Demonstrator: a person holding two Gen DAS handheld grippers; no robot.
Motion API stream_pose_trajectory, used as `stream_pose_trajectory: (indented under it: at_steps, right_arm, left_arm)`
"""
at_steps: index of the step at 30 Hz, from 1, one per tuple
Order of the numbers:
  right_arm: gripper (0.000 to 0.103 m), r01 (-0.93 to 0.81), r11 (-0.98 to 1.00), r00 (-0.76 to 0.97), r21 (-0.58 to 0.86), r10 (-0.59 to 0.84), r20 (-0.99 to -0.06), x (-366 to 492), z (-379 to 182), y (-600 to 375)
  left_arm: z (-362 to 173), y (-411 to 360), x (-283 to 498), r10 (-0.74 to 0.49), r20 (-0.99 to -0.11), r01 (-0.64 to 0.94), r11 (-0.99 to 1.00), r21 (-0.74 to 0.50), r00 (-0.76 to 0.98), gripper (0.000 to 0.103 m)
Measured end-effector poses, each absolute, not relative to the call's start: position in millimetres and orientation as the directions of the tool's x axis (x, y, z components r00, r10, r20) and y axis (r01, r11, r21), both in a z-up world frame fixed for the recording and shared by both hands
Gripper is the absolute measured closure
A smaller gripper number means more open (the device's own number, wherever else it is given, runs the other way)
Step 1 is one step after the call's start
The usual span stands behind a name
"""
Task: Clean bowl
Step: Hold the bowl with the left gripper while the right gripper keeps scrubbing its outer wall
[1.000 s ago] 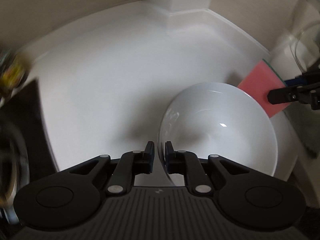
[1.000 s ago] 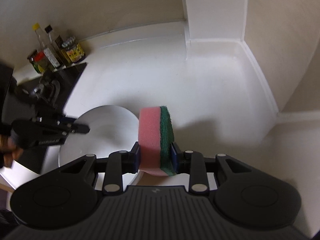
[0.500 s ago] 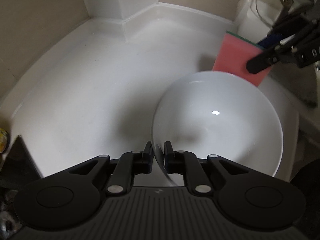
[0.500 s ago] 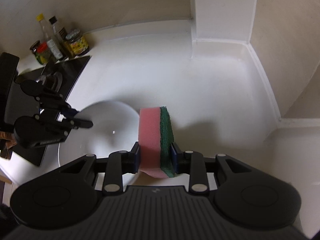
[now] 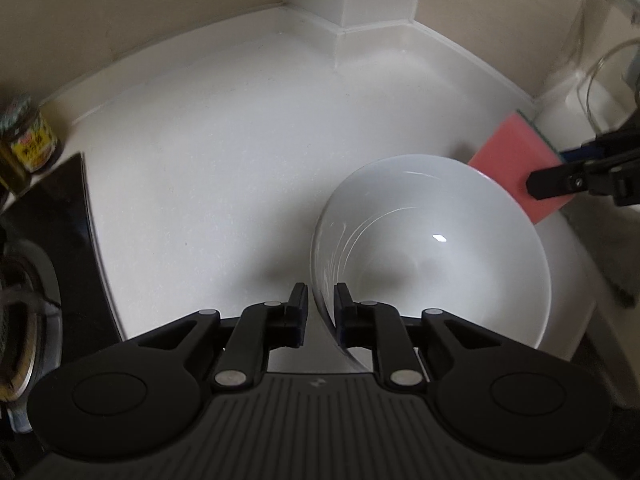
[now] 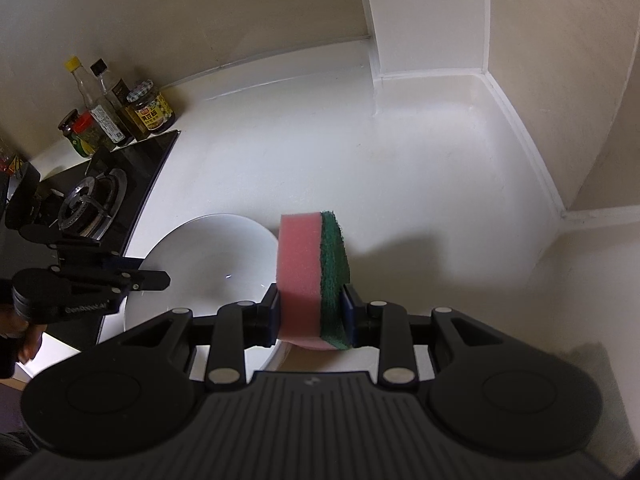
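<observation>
— White porcelain, that bowl (image 5: 432,256); where is it sitting against the tongs?

— Its near rim runs right between the fingers of the left gripper (image 5: 321,308), one finger outside the wall, one inside, pinched narrow on the edge. The bowl is over the white counter (image 5: 224,160), near the front edge, and it looks tipped, with its mouth turned up and toward the right-hand tool.

— And the sponge (image 6: 313,276)?

— Clamped in the right gripper (image 6: 312,312), jaws closed on its two broad faces. It stands on edge: long axis pointing forward and up, away from the tool, pink foam on the left, green scouring pad on the right. From the left camera it shows just beyond the bowl's far rim, pink face toward the bowl; whether it touches the rim I cannot tell.

— Anything else around?

— A gas hob (image 6: 94,200) to the left of the bowl, and behind it a cluster of sauce bottles and jars (image 6: 116,112) against the wall.
</observation>
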State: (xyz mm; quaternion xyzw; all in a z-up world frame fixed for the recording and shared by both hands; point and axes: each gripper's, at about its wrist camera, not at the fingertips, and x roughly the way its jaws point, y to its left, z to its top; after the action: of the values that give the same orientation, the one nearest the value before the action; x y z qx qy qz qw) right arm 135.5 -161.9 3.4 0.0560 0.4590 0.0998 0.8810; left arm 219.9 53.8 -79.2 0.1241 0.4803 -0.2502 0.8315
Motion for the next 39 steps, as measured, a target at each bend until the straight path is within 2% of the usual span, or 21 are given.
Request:
stream_pose_trajectory:
  at_steps: [4, 11, 12, 14, 15, 17, 20, 22, 27, 32, 35, 39]
  right_arm:
    - [0.076, -0.155, 0.974, 0.552, 0.163, 0.222, -0.804, 134, 5, -157]
    - [0.076, -0.193, 0.975, 0.541, 0.109, 0.198, -0.817, 133, 7, -156]
    - [0.076, -0.190, 0.975, 0.542, 0.113, 0.200, -0.816, 134, 7, -158]
    - [0.076, -0.168, 0.976, 0.544, 0.136, 0.207, -0.813, 137, 7, -163]
    - [0.076, -0.158, 0.977, 0.546, 0.147, 0.210, -0.811, 137, 7, -164]
    - [0.076, -0.136, 0.977, 0.554, 0.167, 0.215, -0.805, 136, 6, -166]
    - [0.076, -0.111, 0.974, 0.566, 0.196, 0.224, -0.793, 132, 4, -167]
    - [0.076, -0.102, 0.975, 0.570, 0.199, 0.221, -0.792, 129, 4, -165]
    - [0.076, -0.115, 0.981, 0.571, 0.157, 0.195, -0.798, 129, 4, -158]
    - [0.076, -0.129, 0.985, 0.567, 0.112, 0.166, -0.807, 140, 5, -157]
    - [0.076, -0.140, 0.986, 0.574, 0.087, 0.153, -0.804, 141, 4, -157]
    - [0.076, -0.128, 0.985, 0.577, 0.111, 0.165, -0.800, 138, 4, -160]
  left_arm:
    - [-82, 46, 228, -0.297, -0.865, 0.577, 0.816, -0.011, 0.404, 0.093]
    - [-80, 32, 245, -0.358, -0.871, 0.819, 0.568, 0.083, 0.337, 0.089]
    - [-79, 33, 249, -0.366, -0.873, 0.819, 0.570, 0.062, 0.321, 0.089]
    - [-77, 35, 260, -0.381, -0.876, 0.791, 0.612, 0.002, 0.296, 0.089]
    - [-74, 38, 260, -0.375, -0.874, 0.750, 0.661, -0.019, 0.308, 0.085]
    - [-70, 52, 255, -0.349, -0.874, 0.596, 0.798, -0.088, 0.339, 0.082]
    - [-70, 61, 236, -0.324, -0.873, 0.502, 0.858, -0.109, 0.365, 0.084]
    - [-71, 61, 225, -0.322, -0.872, 0.505, 0.857, -0.104, 0.368, 0.089]
    - [-68, 58, 226, -0.337, -0.865, 0.636, 0.771, -0.028, 0.371, 0.089]
    - [-70, 48, 228, -0.394, -0.845, 0.839, 0.532, 0.112, 0.362, 0.084]
    - [-65, 60, 243, -0.423, -0.851, 0.762, 0.646, -0.043, 0.310, 0.087]
    - [-59, 75, 229, -0.386, -0.854, 0.582, 0.804, -0.124, 0.350, 0.084]
